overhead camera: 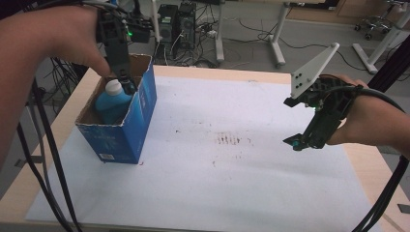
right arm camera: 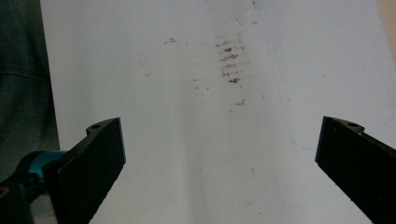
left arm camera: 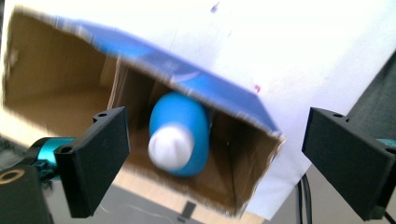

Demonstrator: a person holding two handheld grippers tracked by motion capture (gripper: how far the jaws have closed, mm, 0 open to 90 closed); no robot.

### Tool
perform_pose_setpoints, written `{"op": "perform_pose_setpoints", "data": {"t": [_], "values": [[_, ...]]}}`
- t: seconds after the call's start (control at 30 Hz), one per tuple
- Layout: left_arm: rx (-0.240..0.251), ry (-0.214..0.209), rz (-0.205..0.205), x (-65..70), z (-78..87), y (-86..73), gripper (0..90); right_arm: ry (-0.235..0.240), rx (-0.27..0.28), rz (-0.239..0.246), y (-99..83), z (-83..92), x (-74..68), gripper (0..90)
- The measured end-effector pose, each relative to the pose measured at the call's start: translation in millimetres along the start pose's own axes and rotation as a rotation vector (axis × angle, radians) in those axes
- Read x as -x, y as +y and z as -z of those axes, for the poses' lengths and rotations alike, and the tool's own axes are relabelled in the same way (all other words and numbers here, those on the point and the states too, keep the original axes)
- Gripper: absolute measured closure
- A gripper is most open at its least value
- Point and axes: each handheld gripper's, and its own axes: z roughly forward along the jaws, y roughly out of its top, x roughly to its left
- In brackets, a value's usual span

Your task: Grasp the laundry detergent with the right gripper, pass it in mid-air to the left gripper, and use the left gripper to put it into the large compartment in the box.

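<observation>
A blue bottle (overhead camera: 111, 105) with a white cap (overhead camera: 114, 87) stands inside an open blue cardboard box (overhead camera: 129, 137) at the table's left. My left gripper (overhead camera: 125, 83) points down into the box's open top, right beside the cap. In the left gripper view the bottle (left arm camera: 180, 133) lies between and beyond the wide-apart jaws of the left gripper (left arm camera: 215, 137), which is open and holds nothing. The box (left arm camera: 205, 86) shows its brown inside there. My right gripper (overhead camera: 298, 142) hovers open over the white sheet (overhead camera: 217, 188) at the right, and the right gripper (right arm camera: 219, 140) has nothing between its jaws.
The white sheet covers most of the wooden table (overhead camera: 72, 99) and carries a reddish-brown smear (overhead camera: 228, 140), also seen as the smear (right arm camera: 229, 60). Beyond the table's far edge stand computer towers (overhead camera: 176, 21), cables and desk legs (overhead camera: 276, 43) on the floor.
</observation>
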Motion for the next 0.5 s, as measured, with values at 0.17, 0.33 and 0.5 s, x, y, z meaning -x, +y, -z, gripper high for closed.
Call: {"op": "perform_pose_setpoints", "data": {"t": [0.17,0.33,0.5], "values": [[0.001,-0.020,-0.056,6.2,-3.1,19.2,6.3,0.019,-0.038,0.011,0.0,-3.2,0.1,0.6],[0.012,-0.044,-0.111,10.1,-11.6,39.5,4.1,0.040,-0.095,0.030,-1.6,-10.9,-1.8,0.6],[0.009,-0.058,-0.130,12.7,-17.9,50.2,4.0,0.045,-0.109,0.037,-2.9,-13.3,-3.4,0.6]]}}
